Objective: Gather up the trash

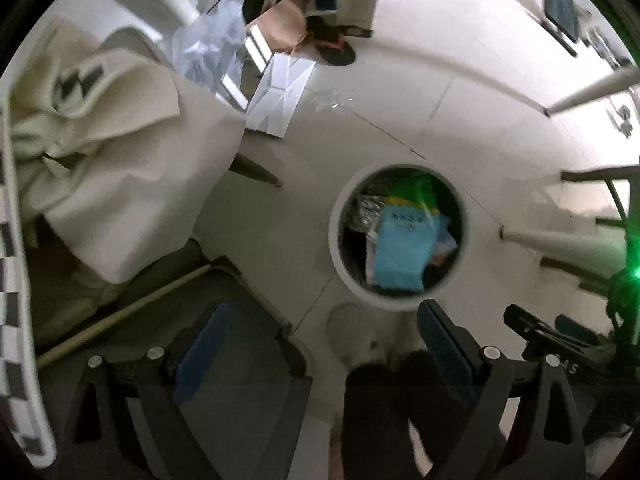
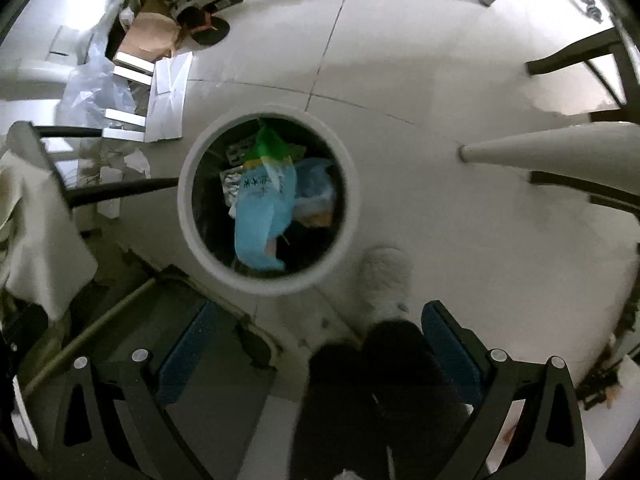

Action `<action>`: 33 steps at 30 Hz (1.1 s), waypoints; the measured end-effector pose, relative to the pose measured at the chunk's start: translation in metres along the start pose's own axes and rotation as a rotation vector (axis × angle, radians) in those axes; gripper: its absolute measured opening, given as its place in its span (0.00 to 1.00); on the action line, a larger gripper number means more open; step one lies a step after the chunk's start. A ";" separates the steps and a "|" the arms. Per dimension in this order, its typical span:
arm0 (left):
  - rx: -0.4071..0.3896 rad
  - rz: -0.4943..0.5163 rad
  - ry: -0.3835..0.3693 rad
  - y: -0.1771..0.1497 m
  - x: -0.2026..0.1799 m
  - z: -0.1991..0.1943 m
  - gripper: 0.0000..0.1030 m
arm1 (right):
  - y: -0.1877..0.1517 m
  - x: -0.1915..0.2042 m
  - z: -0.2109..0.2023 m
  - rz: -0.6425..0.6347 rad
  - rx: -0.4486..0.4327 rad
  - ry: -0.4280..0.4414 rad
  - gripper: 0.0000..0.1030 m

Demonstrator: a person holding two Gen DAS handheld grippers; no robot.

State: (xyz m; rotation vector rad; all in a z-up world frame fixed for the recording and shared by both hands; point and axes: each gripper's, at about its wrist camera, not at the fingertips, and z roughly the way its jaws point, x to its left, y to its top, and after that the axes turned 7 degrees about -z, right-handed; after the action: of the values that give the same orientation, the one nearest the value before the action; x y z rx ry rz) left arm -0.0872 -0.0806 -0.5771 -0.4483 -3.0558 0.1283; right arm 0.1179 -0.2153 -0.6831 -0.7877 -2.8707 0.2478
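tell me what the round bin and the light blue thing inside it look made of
Round bin: likely smooth white plastic, from its even matte rim. Light blue thing: thin plastic film, probably a wrapper or bag, since it is crumpled, slightly glossy and printed.

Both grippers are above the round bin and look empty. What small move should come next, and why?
Probably swing one open gripper, say the left gripper, toward the loose white paper on the floor. Both it and the right gripper hold nothing, and the blue packet already lies inside the bin, so this drop looks done.
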 end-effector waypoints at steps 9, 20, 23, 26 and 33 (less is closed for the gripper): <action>-0.034 0.132 -0.075 -0.024 -0.031 -0.150 0.93 | -0.059 -0.028 -0.187 0.010 -0.046 0.157 1.00; -0.075 0.406 -0.273 -0.025 -0.046 -0.305 0.93 | -0.134 -0.047 -0.370 0.107 -0.143 0.283 1.00; -0.072 0.464 -0.333 -0.028 -0.044 -0.335 0.93 | -0.157 -0.040 -0.406 0.150 -0.194 0.306 1.00; -0.080 0.507 -0.392 -0.031 -0.040 -0.364 0.93 | -0.179 -0.028 -0.436 0.188 -0.249 0.322 1.00; -0.086 0.549 -0.477 -0.041 -0.031 -0.416 0.93 | -0.214 -0.004 -0.485 0.230 -0.341 0.347 1.00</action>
State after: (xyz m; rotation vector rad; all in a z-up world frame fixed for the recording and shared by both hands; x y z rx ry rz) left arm -0.0437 -0.0977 -0.1606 -1.4450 -3.2875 0.1386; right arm 0.1089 -0.3413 -0.1681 -1.0981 -2.5205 -0.3323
